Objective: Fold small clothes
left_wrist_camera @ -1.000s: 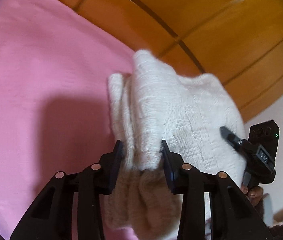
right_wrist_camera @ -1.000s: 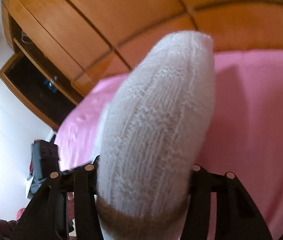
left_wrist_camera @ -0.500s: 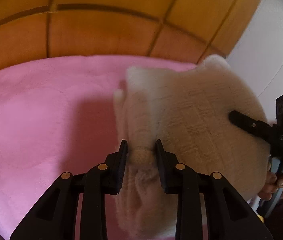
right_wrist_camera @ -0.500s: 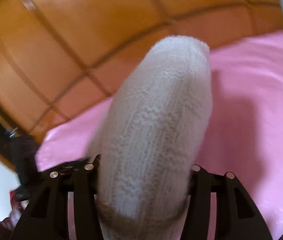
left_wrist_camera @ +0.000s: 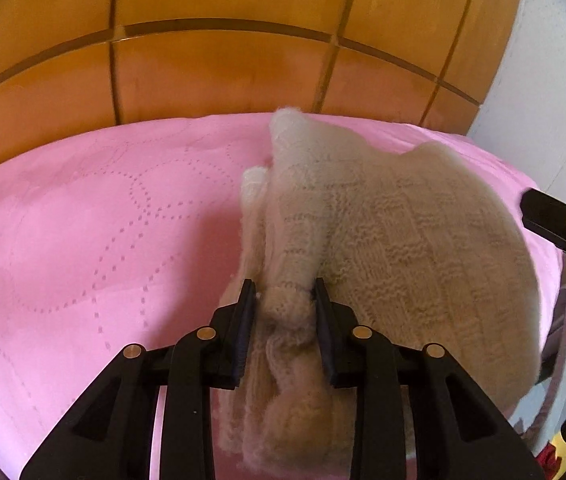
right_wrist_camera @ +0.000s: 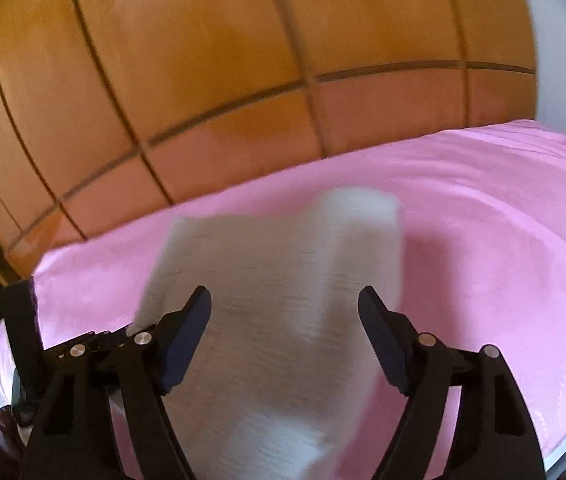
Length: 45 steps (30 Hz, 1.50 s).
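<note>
A cream knitted garment (left_wrist_camera: pixel 387 240) hangs over a pink bed cover (left_wrist_camera: pixel 83 240). My left gripper (left_wrist_camera: pixel 285 300) is shut on a bunched edge of the garment and holds it up. In the right wrist view the garment (right_wrist_camera: pixel 283 300) is blurred and droops between and below the fingers. My right gripper (right_wrist_camera: pixel 285 304) is open, its jaws wide apart and not pinching the cloth. One black finger of the right gripper (left_wrist_camera: pixel 555 228) shows at the right edge of the left wrist view, beside the garment.
A wooden panelled wardrobe (left_wrist_camera: pixel 223 60) stands behind the bed and also fills the back of the right wrist view (right_wrist_camera: pixel 223 80). A white wall (left_wrist_camera: pixel 555 80) is at the right. The pink cover (right_wrist_camera: pixel 503 240) spreads wide to the right.
My right gripper has opened and let go of the garment, which dropped and flattened. Both views swung upward toward the wardrobe. My left gripper still holds the edge.
</note>
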Available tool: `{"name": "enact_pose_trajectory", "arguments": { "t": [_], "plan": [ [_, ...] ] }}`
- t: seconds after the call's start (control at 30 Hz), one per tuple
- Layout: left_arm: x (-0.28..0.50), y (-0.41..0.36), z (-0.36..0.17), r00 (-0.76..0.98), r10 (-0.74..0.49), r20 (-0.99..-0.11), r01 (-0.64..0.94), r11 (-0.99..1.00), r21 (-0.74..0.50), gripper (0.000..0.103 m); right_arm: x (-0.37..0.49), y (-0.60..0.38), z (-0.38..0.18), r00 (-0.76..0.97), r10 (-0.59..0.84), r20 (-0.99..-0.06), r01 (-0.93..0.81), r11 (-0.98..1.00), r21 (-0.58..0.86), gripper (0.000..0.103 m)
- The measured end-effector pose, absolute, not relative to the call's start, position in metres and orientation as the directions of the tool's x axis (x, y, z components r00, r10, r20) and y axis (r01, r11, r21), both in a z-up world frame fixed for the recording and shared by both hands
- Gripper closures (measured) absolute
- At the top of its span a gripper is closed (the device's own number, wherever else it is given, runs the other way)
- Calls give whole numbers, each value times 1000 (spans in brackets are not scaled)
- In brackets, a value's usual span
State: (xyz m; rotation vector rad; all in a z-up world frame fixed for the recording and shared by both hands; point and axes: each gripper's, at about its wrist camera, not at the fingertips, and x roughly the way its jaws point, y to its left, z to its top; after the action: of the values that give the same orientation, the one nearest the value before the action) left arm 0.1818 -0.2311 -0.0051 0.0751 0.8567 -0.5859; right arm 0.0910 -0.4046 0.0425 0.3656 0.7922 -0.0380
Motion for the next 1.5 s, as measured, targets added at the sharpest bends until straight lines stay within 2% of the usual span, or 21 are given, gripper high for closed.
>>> {"name": "enact_pose_trajectory", "arguments": {
  "t": [0.1, 0.2, 0.3, 0.4, 0.57, 0.63, 0.8, 0.9, 0.97, 1.27, 1.33, 1.5],
  "plan": [
    [178, -227, -6, 526, -425, -736, 503, 854, -134, 74, 124, -386, 10, 621, 65, -781, 194, 953, 234, 25],
    [181, -223, -4, 522, -417, -744, 486, 862, -143, 74, 134, -375, 5, 631, 19, -775, 209, 958, 194, 23],
    [178, -215, 3, 531, -404, -745, 460, 876, -148, 60, 125, -376, 15, 649, 15, -761, 232, 948, 216, 22],
    [169, -207, 9, 554, -395, -733, 437, 887, -148, 41, 114, -372, 22, 661, -31, -750, 263, 945, 193, 19],
    [155, -189, 21, 594, -378, -710, 411, 901, -136, 39, 94, -356, 38, 683, -83, -726, 308, 934, 183, 17],
    [149, -183, 25, 611, -372, -699, 401, 907, -132, 28, 85, -346, 42, 684, -102, -722, 315, 934, 167, 17],
    [136, -168, 32, 637, -350, -687, 376, 919, -119, 27, 70, -330, 43, 671, -115, -732, 328, 932, 155, 16],
    [126, -156, 35, 656, -334, -676, 355, 928, -114, 27, 62, -320, 46, 668, -174, -724, 369, 922, 119, 7],
    [120, -150, 35, 660, -322, -678, 340, 934, -113, 23, 56, -313, 49, 668, -181, -722, 382, 916, 124, 2],
    [101, -130, 32, 680, -276, -680, 282, 954, -105, 22, 35, -291, 44, 631, -268, -728, 465, 882, 79, 2],
    [97, -127, 32, 690, -262, -674, 274, 957, -92, 15, 29, -287, 42, 627, -300, -719, 478, 877, 50, 2],
    [88, -121, 32, 706, -243, -665, 254, 964, -82, 15, 19, -284, 41, 626, -316, -713, 484, 874, 37, 2]
  ]
}}
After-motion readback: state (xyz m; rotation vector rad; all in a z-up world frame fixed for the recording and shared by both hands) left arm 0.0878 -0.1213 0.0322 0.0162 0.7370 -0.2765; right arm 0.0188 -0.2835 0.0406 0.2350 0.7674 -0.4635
